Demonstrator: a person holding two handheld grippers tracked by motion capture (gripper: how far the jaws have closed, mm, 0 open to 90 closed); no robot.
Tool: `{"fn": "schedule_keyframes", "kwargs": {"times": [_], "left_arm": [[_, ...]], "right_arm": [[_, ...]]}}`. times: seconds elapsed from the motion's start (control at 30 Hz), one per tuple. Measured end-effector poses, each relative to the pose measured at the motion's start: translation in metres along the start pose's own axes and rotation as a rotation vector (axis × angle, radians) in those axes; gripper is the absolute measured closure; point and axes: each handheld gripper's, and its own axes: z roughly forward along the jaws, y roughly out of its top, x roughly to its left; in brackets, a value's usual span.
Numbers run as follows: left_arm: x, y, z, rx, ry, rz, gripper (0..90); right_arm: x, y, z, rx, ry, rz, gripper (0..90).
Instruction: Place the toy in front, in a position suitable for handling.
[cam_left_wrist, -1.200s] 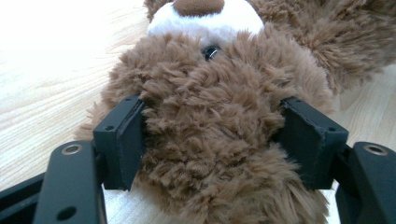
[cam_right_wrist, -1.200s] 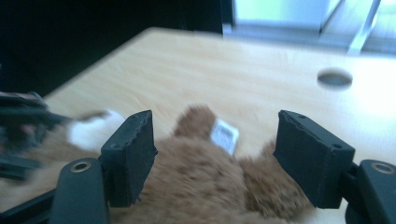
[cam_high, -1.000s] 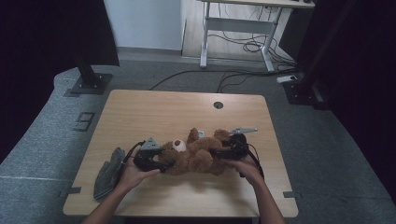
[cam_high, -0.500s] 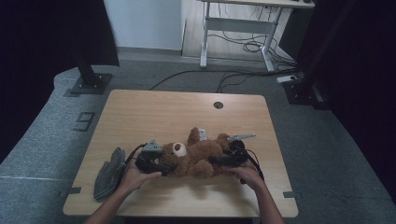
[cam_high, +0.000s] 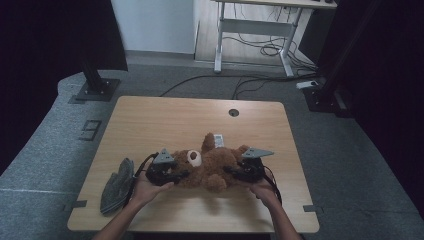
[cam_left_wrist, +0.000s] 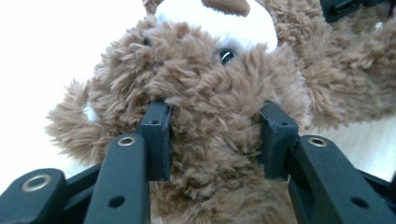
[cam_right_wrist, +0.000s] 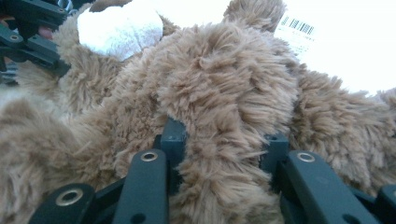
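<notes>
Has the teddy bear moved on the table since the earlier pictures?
No. The bear lies at the same distance from the table hole and the grey cloth.

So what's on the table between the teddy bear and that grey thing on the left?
Nothing but bare wood. In the high view, the teddy bear and the grey cloth lie apart, with the left gripper and its hand above that gap.

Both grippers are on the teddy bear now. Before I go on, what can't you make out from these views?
- Left gripper view: teddy bear fur covers the pad faces, and the picture's edges cut off its body and legs.
- Right gripper view: fur hides which part is pinched; the white tag is glare-washed, print unreadable.
- High view: the grey cloth at the table edge is too small to identify.
</notes>
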Motion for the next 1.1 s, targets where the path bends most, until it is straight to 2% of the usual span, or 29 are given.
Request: {"fn": "schedule_keyframes", "kwargs": {"times": [0.07,0.1,0.13,0.17,0.2,0.23,0.33,0.37,0.4,0.43,0.5,0.57,0.73,0.83,0.97,1.1], "left_arm": [[0.000,0.002,-0.002,-0.011,0.008,0.007,54.3],[0.000,0.009,-0.006,-0.029,0.024,0.026,54.2],[0.000,0.009,-0.006,-0.029,0.024,0.026,54.2],[0.001,0.015,-0.009,-0.048,0.038,0.043,54.2],[0.001,0.015,-0.009,-0.048,0.038,0.043,54.1],[0.003,0.023,-0.011,-0.067,0.050,0.053,53.9],[0.008,0.029,-0.010,-0.090,0.058,0.053,53.6],[0.011,0.032,-0.007,-0.099,0.064,0.054,53.2],[0.011,0.032,-0.007,-0.099,0.064,0.054,52.9],[0.013,0.033,-0.002,-0.101,0.072,0.055,52.7],[0.015,0.032,0.001,-0.096,0.073,0.055,52.0],[0.020,0.030,0.010,-0.070,0.077,0.049,51.5],[0.022,0.026,0.019,-0.039,0.075,0.044,50.9],[0.024,0.019,0.026,-0.008,0.073,0.040,49.8],[0.026,0.012,0.028,-0.018,0.063,0.021,48.4],[0.025,0.011,0.028,-0.015,0.063,0.031,46.8]], "right_arm": [[0.001,0.001,-0.001,-0.017,-0.010,-0.005,64.1],[0.002,0.005,-0.004,-0.060,-0.029,-0.025,64.1],[0.002,0.005,-0.004,-0.060,-0.029,-0.025,64.1],[0.003,0.010,-0.006,-0.100,-0.046,-0.042,64.0],[0.003,0.012,-0.007,-0.113,-0.056,-0.045,64.0],[0.003,0.014,-0.008,-0.133,-0.064,-0.051,64.0],[0.002,0.019,-0.009,-0.168,-0.088,-0.065,63.8],[0.000,0.022,-0.009,-0.195,-0.116,-0.070,63.7],[0.000,0.022,-0.009,-0.195,-0.116,-0.070,63.7],[-0.001,0.023,-0.007,-0.210,-0.143,-0.080,63.5],[-0.002,0.022,-0.006,-0.211,-0.150,-0.081,63.4],[-0.005,0.016,0.001,-0.204,-0.168,-0.080,63.3],[-0.010,0.004,0.009,-0.189,-0.170,-0.051,63.2],[-0.009,-0.004,0.013,-0.188,-0.176,-0.051,62.6],[-0.008,-0.011,0.016,-0.189,-0.184,-0.052,61.4],[-0.009,-0.016,0.016,-0.193,-0.180,-0.038,59.0]]}}
